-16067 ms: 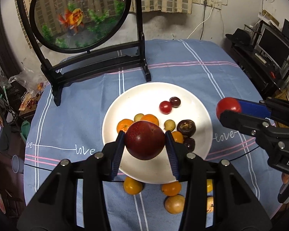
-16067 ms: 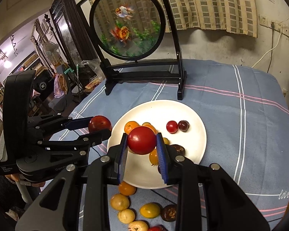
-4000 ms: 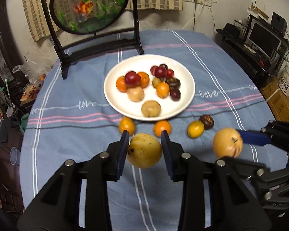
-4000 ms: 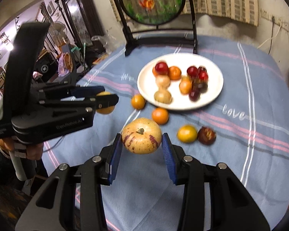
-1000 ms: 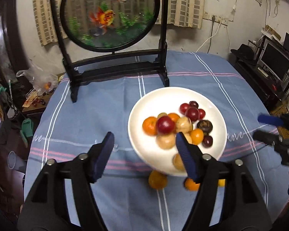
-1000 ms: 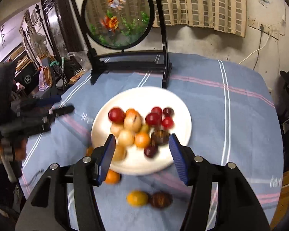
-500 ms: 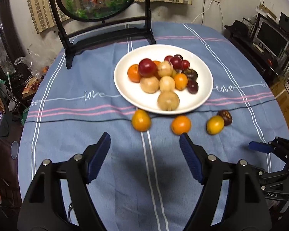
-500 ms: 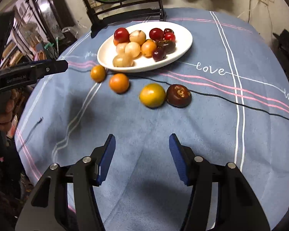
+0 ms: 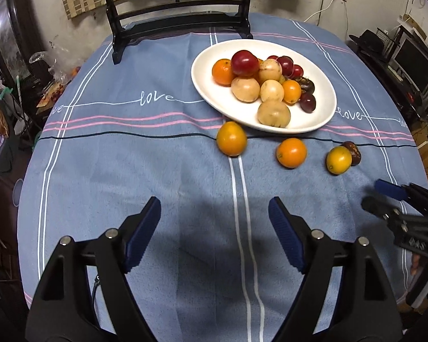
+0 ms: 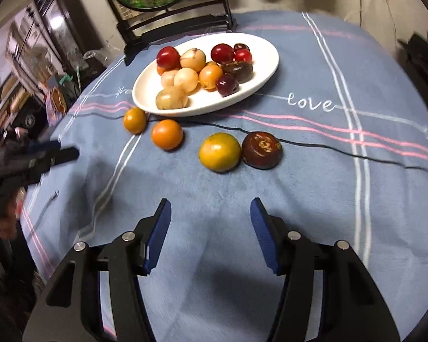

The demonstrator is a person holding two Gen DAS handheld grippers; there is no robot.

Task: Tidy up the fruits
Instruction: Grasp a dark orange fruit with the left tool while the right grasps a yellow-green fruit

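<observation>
Notably, in the left wrist view the left gripper (image 9: 214,228) occupied the lower centre of the frame, its fingers (image 9: 141,232) spread wide and holding nothing. The white plate (image 9: 322,119) sat in the upper centre-right on the blue-clothed worktop (image 9: 128,171), already carrying a heap of red, orange, pale and dark fruits. Four pieces lay off it on the cloth below its near rim: an orange fruit (image 9: 231,138) just beside the rim, a second orange fruit (image 9: 291,152), a yellow fruit (image 9: 338,160) and a dark fruit (image 9: 353,152) touching it. The right gripper (image 9: 385,196) showed at the right edge.

In the right wrist view the right gripper (image 10: 211,228) was likewise wide apart and empty, in the lower centre. The yellow fruit (image 10: 219,151) and dark fruit (image 10: 261,150) lay nearest, mid-frame.

Assessment: most fruit was plated; four pieces remained to be collected.
</observation>
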